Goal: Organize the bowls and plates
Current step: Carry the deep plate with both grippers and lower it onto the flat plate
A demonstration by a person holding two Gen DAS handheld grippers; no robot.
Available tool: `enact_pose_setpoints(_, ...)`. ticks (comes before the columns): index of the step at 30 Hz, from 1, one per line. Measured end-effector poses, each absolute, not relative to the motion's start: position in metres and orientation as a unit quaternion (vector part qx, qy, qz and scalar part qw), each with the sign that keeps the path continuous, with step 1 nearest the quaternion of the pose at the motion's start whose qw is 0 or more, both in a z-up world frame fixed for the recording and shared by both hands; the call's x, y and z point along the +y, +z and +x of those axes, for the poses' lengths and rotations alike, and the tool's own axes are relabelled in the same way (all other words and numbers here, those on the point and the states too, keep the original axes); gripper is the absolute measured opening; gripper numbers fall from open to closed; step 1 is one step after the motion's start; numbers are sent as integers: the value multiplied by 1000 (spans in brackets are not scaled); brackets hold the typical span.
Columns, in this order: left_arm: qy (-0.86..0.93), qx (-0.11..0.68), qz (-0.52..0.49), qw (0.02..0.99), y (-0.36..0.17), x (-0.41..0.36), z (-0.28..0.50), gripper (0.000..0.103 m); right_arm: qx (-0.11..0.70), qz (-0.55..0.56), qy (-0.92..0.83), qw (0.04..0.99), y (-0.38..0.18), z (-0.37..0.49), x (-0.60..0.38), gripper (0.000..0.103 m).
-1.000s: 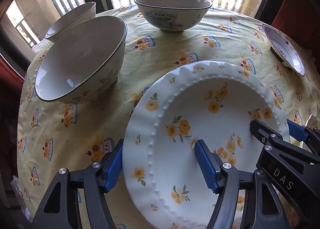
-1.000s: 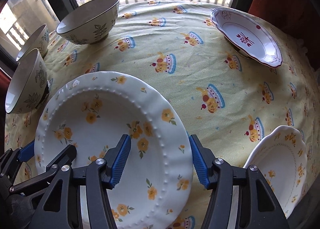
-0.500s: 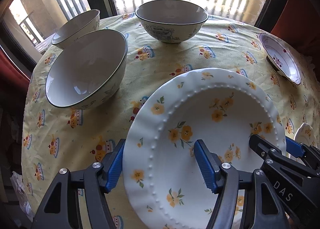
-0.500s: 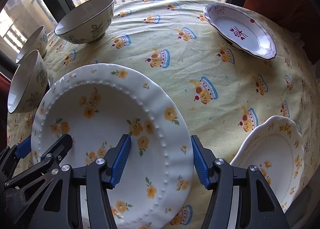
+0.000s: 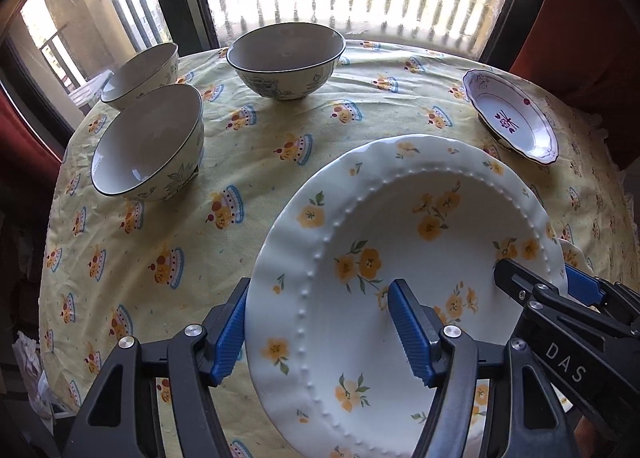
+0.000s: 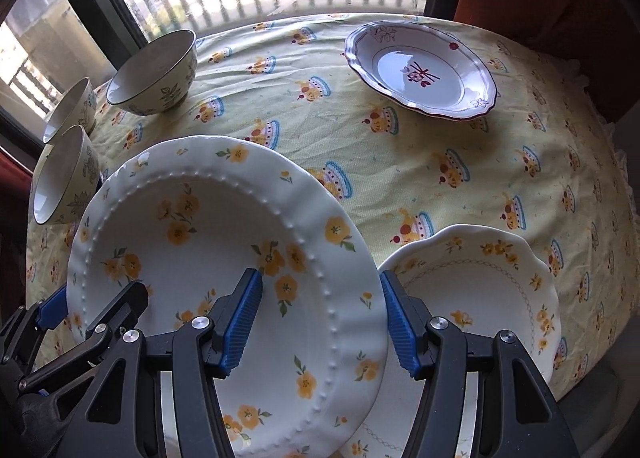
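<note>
We carry the yellow-flower plate (image 6: 224, 258), left gripper (image 5: 320, 330) and right gripper (image 6: 320, 318) both clamping its rim; next, stack on scalloped plate (image 6: 480, 290) at 4 o'clock.

Left gripper (image 5: 316, 332) low and level, blue fingers spread wide — one outside the plate (image 5: 400, 278) rim, one over its well. Right gripper (image 6: 320, 318) mirrors it on the opposite rim, fingers equally wide — each gripper's tips visible in the other's view.
</note>
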State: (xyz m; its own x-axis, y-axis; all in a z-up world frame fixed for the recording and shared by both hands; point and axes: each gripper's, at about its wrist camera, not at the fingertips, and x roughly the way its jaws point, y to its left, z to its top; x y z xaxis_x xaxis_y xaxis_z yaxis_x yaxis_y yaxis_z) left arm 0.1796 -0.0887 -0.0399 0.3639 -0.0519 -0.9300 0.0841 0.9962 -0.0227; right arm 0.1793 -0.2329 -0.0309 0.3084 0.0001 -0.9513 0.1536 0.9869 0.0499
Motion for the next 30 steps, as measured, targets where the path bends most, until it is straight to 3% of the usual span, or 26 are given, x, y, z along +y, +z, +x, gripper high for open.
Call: enact_pose_setpoints(30,-114,565,12,817,-56,-239,125,68,573,75,-106,809,-29,102,-387,64)
